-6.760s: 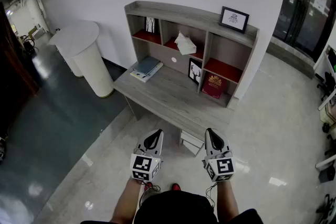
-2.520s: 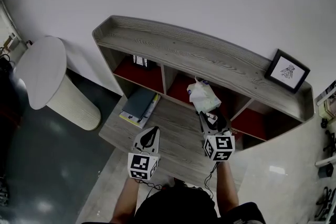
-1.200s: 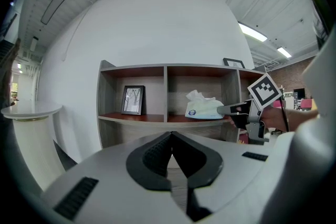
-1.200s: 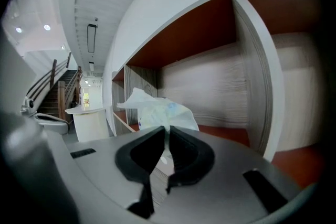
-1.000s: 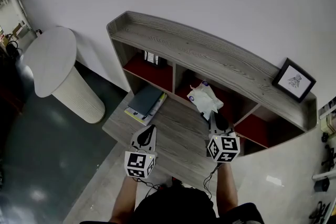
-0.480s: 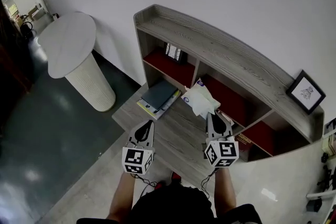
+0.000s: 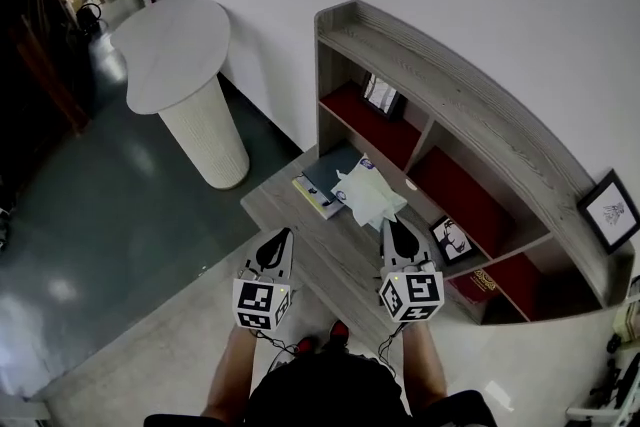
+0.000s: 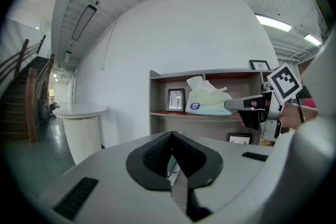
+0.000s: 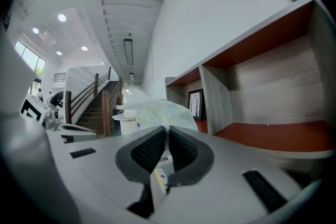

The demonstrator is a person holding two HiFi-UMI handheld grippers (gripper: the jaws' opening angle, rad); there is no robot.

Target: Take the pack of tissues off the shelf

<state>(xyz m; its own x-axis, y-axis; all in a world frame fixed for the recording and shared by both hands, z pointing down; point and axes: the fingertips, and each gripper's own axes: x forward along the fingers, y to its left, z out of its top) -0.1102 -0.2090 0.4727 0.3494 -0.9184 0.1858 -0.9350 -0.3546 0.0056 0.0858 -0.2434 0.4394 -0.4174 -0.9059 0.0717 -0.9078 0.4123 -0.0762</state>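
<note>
over the desk [image 7: 325,260], just in front of the shelf [image 7: 450,105], the pack [image 7: 366,195] is carried by the right gripper [image 7: 391,227]. its jaws are nipped nearly together on the thin plastic at the pack's near end. the pack sits clear of the red cubbies, near the books [image 7: 318,187], with a loose tissue sticking up from its top. the left gripper [image 7: 277,241] is beside the right one, jaws pressed together with nothing between them.

the pack looks light and soft: a plastic wrap around stacked tissues, so it will probably sag and swing from an end pinch rather than stay rigid. the film is likely slick, and a hold on the wrap alone could creep or tear. i judge a firmer hold would be across the body of the pack, squeezing the stack itself. that hold should stay away from the loose tissue, which would just pull out. nothing about it seems fragile; crushing would only dent it.
</note>
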